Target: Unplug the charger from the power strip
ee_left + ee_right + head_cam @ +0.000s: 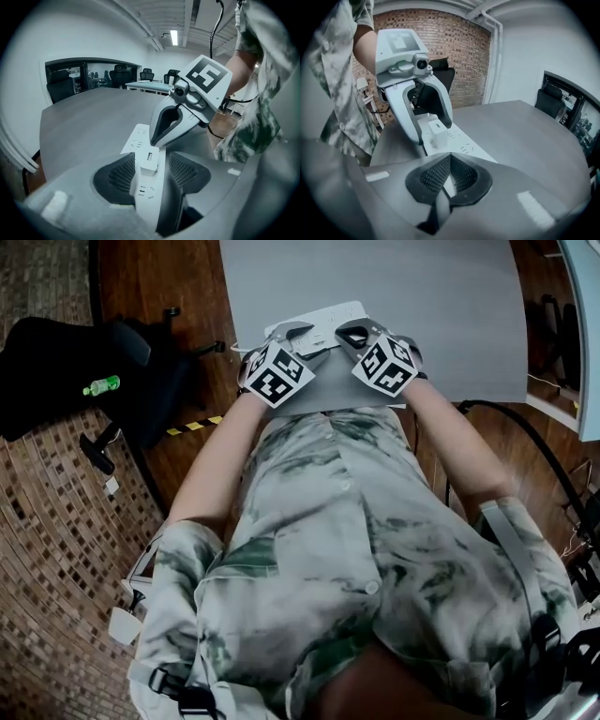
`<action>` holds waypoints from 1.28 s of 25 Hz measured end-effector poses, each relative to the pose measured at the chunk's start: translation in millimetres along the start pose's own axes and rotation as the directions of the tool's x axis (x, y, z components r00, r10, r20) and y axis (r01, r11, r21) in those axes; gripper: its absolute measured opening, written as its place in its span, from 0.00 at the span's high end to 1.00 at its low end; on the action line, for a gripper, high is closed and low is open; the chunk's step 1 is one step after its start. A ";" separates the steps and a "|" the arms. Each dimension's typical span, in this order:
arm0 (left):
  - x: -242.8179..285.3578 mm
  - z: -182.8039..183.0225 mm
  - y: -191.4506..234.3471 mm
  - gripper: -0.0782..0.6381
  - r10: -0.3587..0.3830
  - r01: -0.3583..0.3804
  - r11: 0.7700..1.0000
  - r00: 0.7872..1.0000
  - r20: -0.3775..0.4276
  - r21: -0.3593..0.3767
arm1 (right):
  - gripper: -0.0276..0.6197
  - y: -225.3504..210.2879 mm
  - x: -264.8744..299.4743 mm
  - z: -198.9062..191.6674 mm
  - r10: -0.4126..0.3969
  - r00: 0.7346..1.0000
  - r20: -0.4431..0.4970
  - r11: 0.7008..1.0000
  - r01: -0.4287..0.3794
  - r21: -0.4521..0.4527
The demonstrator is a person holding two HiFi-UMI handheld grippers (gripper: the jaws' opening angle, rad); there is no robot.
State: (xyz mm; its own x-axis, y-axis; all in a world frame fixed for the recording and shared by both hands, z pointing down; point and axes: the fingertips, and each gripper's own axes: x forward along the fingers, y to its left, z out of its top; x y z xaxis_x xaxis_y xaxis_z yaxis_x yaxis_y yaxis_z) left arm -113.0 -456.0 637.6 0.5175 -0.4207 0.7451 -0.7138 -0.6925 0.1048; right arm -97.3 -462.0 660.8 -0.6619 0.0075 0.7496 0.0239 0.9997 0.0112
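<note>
Power strip [142, 192], white, lies flat on the grey surface [422, 315] near the edge closest to the person, with the white charger [437, 132] plugged into it. Left gripper [151, 158] fingers stand wide apart and straddle the strip; the charger sits between them, unpressed. Right gripper [450, 154] fingers are closed together and empty, tips just beside the charger. Each marker cube [275, 373] carries black-and-white square patterns. Green bottle [101, 385] rests on a black chair [56, 362]; contents cannot be determined.
</note>
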 end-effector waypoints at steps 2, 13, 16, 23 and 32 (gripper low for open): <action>-1.9 -5.8 -0.2 0.62 0.010 -0.010 1.000 1.000 -0.010 0.011 | 0.95 6.2 -0.2 4.2 0.002 1.000 0.014 1.000 -0.003 0.016; 8.1 -2.1 0.4 0.74 0.007 0.004 0.989 0.997 -0.072 0.148 | 0.95 2.0 1.7 -1.6 0.044 0.996 -0.073 0.999 -0.043 0.019; 10.5 -1.6 -0.5 0.74 0.008 0.006 0.987 0.997 -0.083 0.163 | 0.96 2.9 3.6 -4.5 0.035 0.994 -0.107 0.999 -0.035 0.010; 7.8 1.0 -0.4 0.74 -0.002 0.025 0.980 0.993 -0.114 0.200 | 0.96 3.5 6.9 -4.3 -0.031 0.980 -0.199 0.996 0.015 -0.086; -58.6 72.9 28.9 0.74 0.034 -0.049 0.978 0.997 0.074 0.201 | 0.96 2.5 9.5 -9.8 -0.021 0.977 -0.210 0.997 0.006 -0.072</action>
State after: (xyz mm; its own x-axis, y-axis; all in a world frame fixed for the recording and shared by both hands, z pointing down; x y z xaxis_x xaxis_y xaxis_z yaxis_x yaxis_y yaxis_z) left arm -129.5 -494.1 549.0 0.5260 -0.4864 0.6976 -0.6285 -0.7750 -0.0665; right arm -96.2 -459.7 674.4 -0.4897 -0.0187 0.8717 0.0743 0.9952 0.0631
